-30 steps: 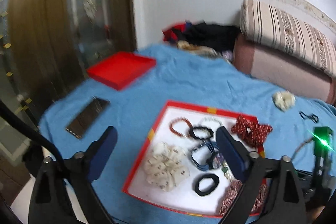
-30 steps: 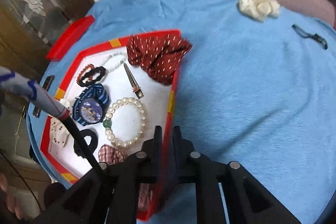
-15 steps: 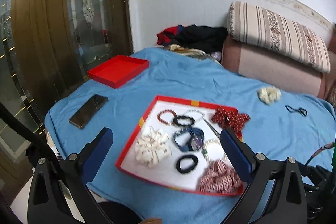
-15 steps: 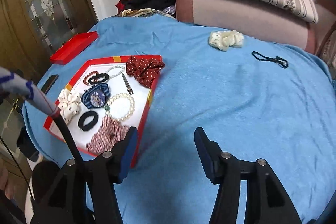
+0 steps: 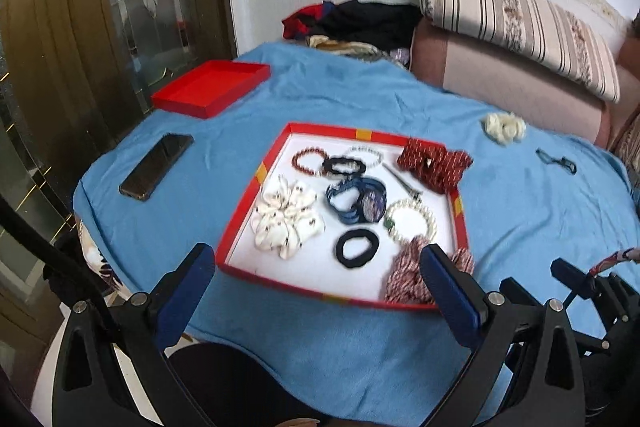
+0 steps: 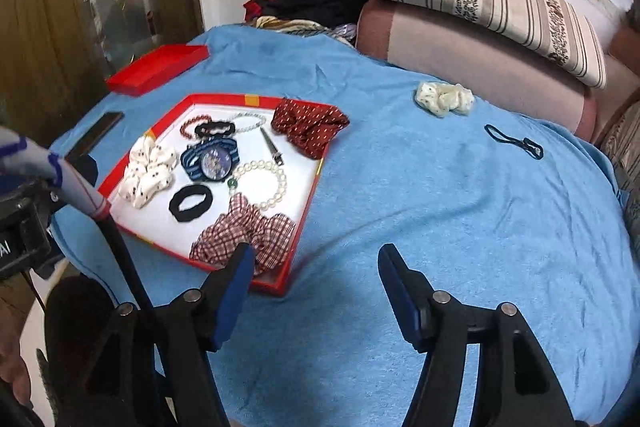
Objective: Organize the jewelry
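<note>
- Right now both my grippers hang above the near edge of the blue cloth (image 6: 460, 211), jaws spread wide, with nothing between them: the left gripper (image 5: 320, 291) faces the tray, the right gripper (image 6: 316, 283) sits just off the tray's near right corner.
- Just ahead lies the red-rimmed tray (image 5: 240, 223), already holding a cream scrunchie (image 5: 286, 217), a black hair tie (image 5: 357, 248), a blue watch (image 5: 358, 201), a pearl bracelet (image 6: 262, 185), a checked scrunchie (image 6: 244, 233) and a dark red scrunchie (image 6: 308, 127) draped over its far rim.
- Farther out, well apart from the tray, a pale scrunchie (image 6: 444, 99) and a thin dark hair band (image 6: 514, 141) lie loose on the cloth.
- I judge I am between picks, most pieces gathered.
- Next I would reach my right gripper far across to the pale scrunchie and close on its bunched fabric.
</note>
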Demonstrator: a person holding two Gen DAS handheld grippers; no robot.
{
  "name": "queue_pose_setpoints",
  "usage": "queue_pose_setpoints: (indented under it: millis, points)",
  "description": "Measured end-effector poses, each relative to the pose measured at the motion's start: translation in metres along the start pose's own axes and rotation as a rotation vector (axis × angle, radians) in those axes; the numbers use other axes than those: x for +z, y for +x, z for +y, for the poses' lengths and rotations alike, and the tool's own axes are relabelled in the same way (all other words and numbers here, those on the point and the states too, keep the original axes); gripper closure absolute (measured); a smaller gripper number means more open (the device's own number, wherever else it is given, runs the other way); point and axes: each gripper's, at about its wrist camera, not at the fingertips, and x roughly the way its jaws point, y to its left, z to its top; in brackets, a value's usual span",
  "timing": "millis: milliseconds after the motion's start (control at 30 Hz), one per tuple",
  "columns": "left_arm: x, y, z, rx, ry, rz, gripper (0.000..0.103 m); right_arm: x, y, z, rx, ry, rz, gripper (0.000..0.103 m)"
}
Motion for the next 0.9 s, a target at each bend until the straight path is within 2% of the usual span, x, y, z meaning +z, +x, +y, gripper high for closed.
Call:
queue_pose_setpoints:
  millis: [367, 900]
  points:
    - [-0.021, 0.033, 0.002, -0.054, 0.008, 0.139, 0.002, -0.005, 0.021, 0.001, -0.039, 0.023, 0.055, 0.033]
    - [-0.024, 0.068, 0.001, -0.106, -0.019, 0.245, 0.002, -0.003, 0.035, 0.001, -0.082, -0.008, 0.071, 0.031]
